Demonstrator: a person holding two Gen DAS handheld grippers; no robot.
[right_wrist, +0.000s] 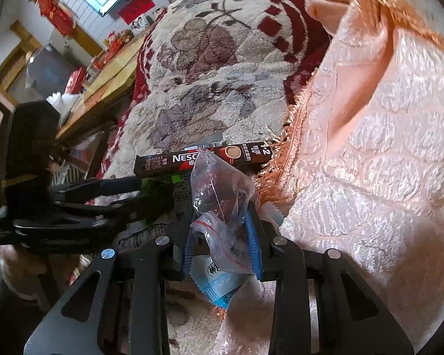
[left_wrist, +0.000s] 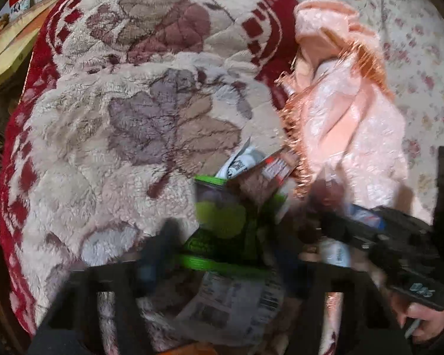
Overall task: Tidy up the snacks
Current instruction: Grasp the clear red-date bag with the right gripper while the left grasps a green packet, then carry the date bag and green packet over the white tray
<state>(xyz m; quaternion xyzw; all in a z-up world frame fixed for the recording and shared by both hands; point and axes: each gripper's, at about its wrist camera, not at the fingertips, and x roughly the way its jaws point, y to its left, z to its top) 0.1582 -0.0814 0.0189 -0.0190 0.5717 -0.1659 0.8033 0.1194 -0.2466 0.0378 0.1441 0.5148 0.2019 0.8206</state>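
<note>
In the blurred left wrist view, a green snack packet [left_wrist: 222,222] stands between the fingers of my left gripper [left_wrist: 222,254], which look shut on its sides. A brown Nescafé box [right_wrist: 204,158] lies behind it on the blanket. My right gripper [right_wrist: 220,230] is shut on a clear zip bag [right_wrist: 222,189] of dark snacks, pinched between its blue pads [right_wrist: 253,236]. A blue-and-white packet [right_wrist: 219,284] lies under that bag. The left gripper [right_wrist: 159,189] reaches in from the left beside the right one. The right gripper [left_wrist: 319,222] enters the left wrist view from the right, held by a hand [left_wrist: 423,322].
The snacks lie in a pile on a plush floral blanket [left_wrist: 118,118] with a red border. A peach quilted cloth [right_wrist: 370,148] with an orange fringe crowds the pile from the right. A printed packet [left_wrist: 236,298] lies near the left gripper. A wooden table [right_wrist: 112,68] stands at the far left.
</note>
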